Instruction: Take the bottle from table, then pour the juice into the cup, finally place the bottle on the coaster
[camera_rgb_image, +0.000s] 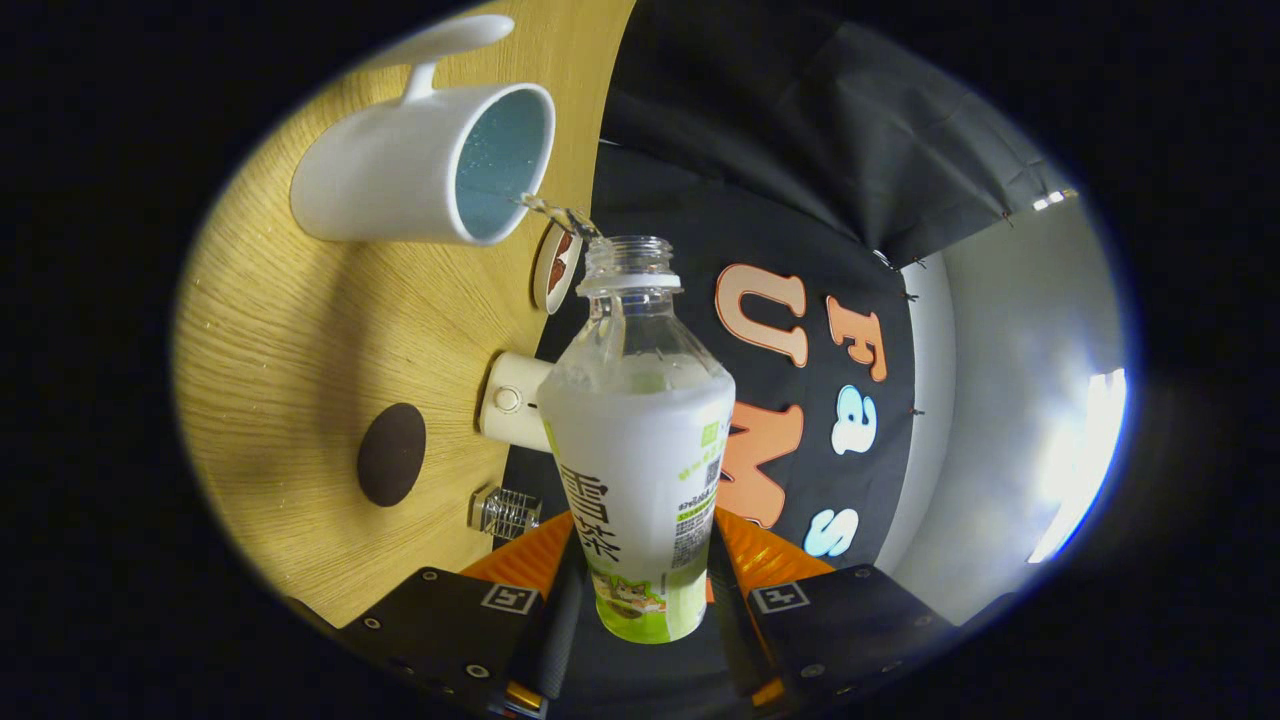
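Observation:
My gripper is shut on the clear juice bottle, whose white and green label sits between the two fingers. The view is rolled sideways, so the bottle is tipped over. Its open neck points at the white cup, which has a pale blue inside. A thin stream of juice runs from the neck to the cup's rim. The dark round coaster lies on the wooden table, apart from the cup and beside the bottle's body.
A small white device with a round button stands near the table's edge. A small glass object sits close to it. A round plate-like thing stands at the edge just beyond the cup. The booth's black cloth wall rises behind.

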